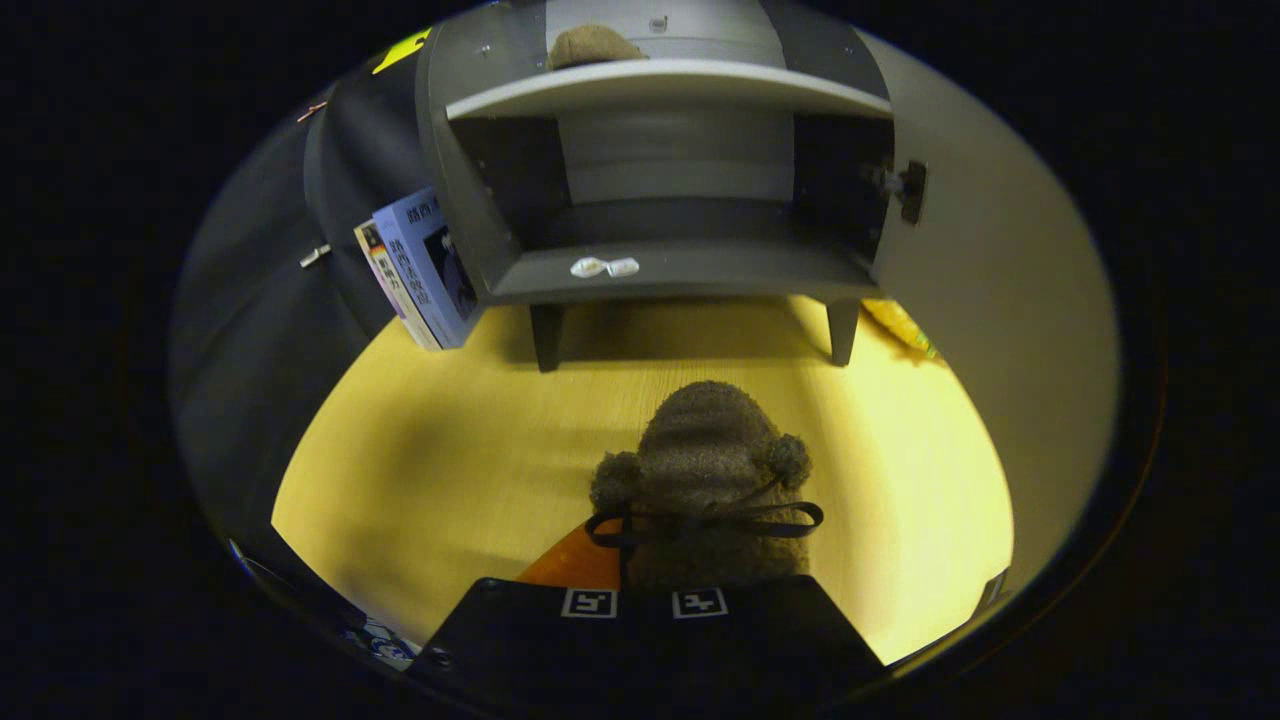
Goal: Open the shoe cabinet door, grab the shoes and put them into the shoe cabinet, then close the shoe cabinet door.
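I have the fuzzy brown shoe [712, 470] pinched in the gripper [645, 600] — the fingers look closed on its heel end, though the contact itself is hidden under them, so I judge rather than see that grip. The shoe cabinet [660, 270] stands at twelve o'clock beyond the toe, its door [990, 300] swung open at two o'clock, the lower shelf bare, a second shoe [592, 46] on the upper shelf. To do this well I would keep the toe level, carry it straight ahead and clear the front lip of the bottom board — no swing toward the books [425, 265] at ten o'clock. The gripper sits low over the wooden floor [420, 460], pointing squarely at the opening.
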The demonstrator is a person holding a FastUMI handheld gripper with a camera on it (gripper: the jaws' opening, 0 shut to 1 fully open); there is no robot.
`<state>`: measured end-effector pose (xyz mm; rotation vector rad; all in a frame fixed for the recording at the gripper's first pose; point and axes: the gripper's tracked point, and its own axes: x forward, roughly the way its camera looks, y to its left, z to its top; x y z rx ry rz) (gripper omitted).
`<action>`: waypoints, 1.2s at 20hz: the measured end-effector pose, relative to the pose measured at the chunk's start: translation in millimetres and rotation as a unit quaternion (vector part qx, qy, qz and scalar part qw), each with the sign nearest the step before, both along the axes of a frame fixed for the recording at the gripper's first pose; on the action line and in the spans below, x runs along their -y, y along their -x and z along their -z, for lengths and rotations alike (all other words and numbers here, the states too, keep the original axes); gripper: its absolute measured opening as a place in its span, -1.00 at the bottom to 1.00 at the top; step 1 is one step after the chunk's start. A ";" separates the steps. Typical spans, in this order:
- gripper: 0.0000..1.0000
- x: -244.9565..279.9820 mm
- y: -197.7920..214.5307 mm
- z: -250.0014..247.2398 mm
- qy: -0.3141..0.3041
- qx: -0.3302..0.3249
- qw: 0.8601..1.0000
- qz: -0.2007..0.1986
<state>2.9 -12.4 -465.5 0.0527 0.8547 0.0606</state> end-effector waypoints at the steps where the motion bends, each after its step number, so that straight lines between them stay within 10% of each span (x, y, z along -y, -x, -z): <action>1: -0.89 2.7 -4.3 -17.5 0.000 0.012 1.000 0.004; 14: -0.89 21.6 -87.7 -231.9 0.042 0.166 0.985 0.025; 24: -0.90 22.8 -184.1 -300.8 0.038 0.189 0.980 0.043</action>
